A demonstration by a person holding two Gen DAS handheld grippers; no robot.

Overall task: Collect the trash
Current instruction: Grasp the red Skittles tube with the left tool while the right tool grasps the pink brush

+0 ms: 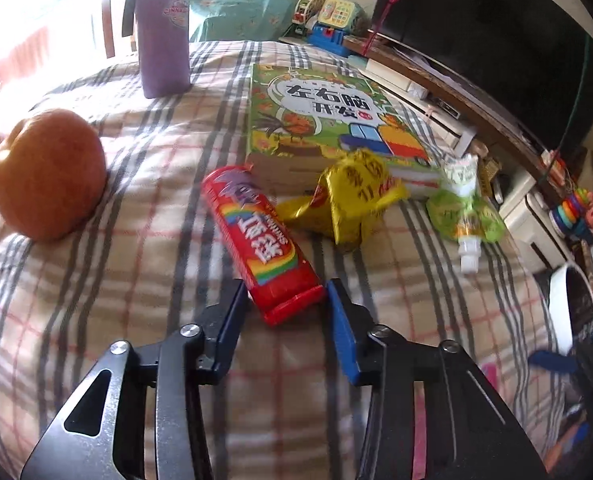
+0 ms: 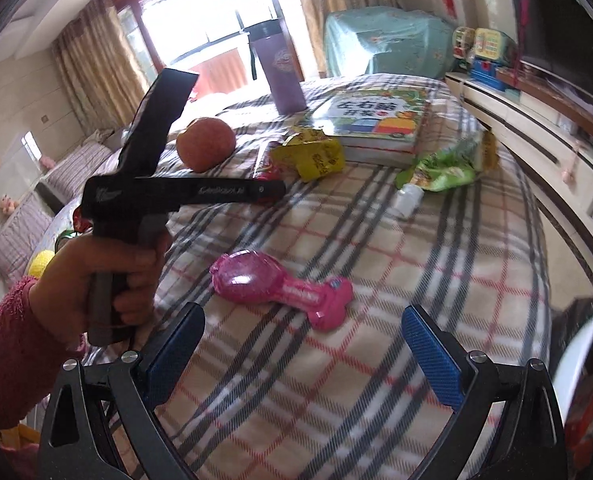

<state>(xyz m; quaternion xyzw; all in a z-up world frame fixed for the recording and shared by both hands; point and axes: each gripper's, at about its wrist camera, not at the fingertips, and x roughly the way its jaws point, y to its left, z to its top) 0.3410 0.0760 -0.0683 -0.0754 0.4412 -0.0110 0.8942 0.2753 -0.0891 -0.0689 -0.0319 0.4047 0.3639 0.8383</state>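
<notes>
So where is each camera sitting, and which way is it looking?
Left wrist: sits on the left gripper, looking down along its blue pads at the red rainbow candy tube between them on the plaid blanket.
Right wrist: sits on the right gripper, jaws open, looking down at the pink plastic candy package; the hand in a pink fuzzy sleeve holds the left gripper.
Both show: the orange-red apple, purple cylindrical bottle, green picture book.
</notes>
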